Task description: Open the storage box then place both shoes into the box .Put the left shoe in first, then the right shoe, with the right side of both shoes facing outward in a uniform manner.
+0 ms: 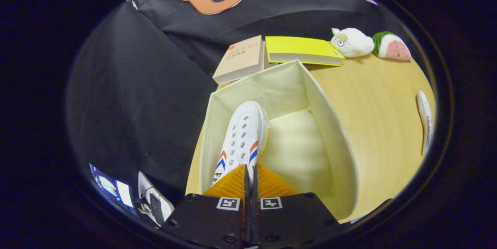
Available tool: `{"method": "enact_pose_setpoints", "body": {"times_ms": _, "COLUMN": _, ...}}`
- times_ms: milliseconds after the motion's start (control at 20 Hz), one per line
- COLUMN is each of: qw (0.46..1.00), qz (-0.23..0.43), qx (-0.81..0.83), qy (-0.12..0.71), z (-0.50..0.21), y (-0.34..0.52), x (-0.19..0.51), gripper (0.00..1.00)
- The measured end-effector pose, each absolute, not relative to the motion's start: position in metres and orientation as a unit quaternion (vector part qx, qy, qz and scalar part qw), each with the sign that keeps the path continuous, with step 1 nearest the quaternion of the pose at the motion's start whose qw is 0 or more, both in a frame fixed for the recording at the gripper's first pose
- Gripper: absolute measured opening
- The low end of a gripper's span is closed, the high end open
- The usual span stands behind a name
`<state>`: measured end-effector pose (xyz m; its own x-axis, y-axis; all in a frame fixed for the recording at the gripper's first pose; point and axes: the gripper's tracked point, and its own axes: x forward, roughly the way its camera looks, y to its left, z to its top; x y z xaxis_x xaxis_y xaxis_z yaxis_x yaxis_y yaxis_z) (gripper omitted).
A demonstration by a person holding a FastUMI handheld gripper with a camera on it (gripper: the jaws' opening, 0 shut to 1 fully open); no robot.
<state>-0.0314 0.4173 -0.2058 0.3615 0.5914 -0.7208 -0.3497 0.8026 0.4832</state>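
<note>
Gripper [250, 173] pinches shoe [242, 136] — wooden table [380, 124].

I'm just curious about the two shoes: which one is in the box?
The white shoe just ahead of the gripper stands inside the cream box; its pinched fingers grip it. The other shoe lies apart on the table.

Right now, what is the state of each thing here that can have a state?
Storage box: open, upright on the table.
White shoe: inside the box by its left wall, toe away from the claw.
Second shoe: outside, on the table.
Claw: shut on the white shoe's heel.
</note>
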Motion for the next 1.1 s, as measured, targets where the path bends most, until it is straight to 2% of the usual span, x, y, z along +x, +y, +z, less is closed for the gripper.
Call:
{"method": "enact_pose_setpoints", "body": {"times_ms": 350, "qw": 0.792, "qz": 0.267, "qx": 0.123, "qy": 0.535, "z": -0.237, "y": 0.431, "x": -0.028, "gripper": 0.06}}
{"method": "enact_pose_setpoints", "body": {"times_ms": 450, "qw": 0.780, "qz": 0.264, "qx": 0.131, "qy": 0.552, "z": -0.243, "y": 0.433, "x": -0.033, "gripper": 0.09}}
{"method": "enact_pose_setpoints", "body": {"times_ms": 500, "qw": 0.779, "qz": 0.265, "qx": 0.137, "qy": 0.552, "z": -0.240, "y": 0.433, "x": -0.032, "gripper": 0.14}}
{"method": "enact_pose_setpoints", "body": {"times_ms": 550, "qw": 0.781, "qz": 0.267, "qx": 0.133, "qy": 0.548, "z": -0.239, "y": 0.433, "x": -0.033, "gripper": 0.13}}
{"method": "enact_pose_setpoints", "body": {"times_ms": 650, "qw": 0.786, "qz": 0.284, "qx": 0.128, "qy": 0.534, "z": -0.227, "y": 0.430, "x": -0.036, "gripper": 0.24}}
{"method": "enact_pose_setpoints", "body": {"times_ms": 700, "qw": 0.793, "qz": 0.291, "qx": 0.122, "qy": 0.521, "z": -0.218, "y": 0.424, "x": -0.035, "gripper": 0.41}}
{"method": "enact_pose_setpoints", "body": {"times_ms": 750, "qw": 0.803, "qz": 0.297, "qx": 0.115, "qy": 0.504, "z": -0.207, "y": 0.419, "x": -0.035, "gripper": 0.51}}
{"method": "enact_pose_setpoints", "body": {"times_ms": 850, "qw": 0.825, "qz": 0.307, "qx": 0.092, "qy": 0.465, "z": -0.184, "y": 0.403, "x": -0.034, "gripper": 0.77}}
{"method": "enact_pose_setpoints", "body": {"times_ms": 950, "qw": 0.849, "qz": 0.307, "qx": 0.071, "qy": 0.425, "z": -0.161, "y": 0.382, "x": -0.030, "gripper": 0.95}}
{"method": "enact_pose_setpoints", "body": {"times_ms": 1100, "qw": 0.878, "qz": 0.315, "qx": 0.054, "qy": 0.356, "z": -0.119, "y": 0.348, "x": -0.025, "gripper": 0.97}}
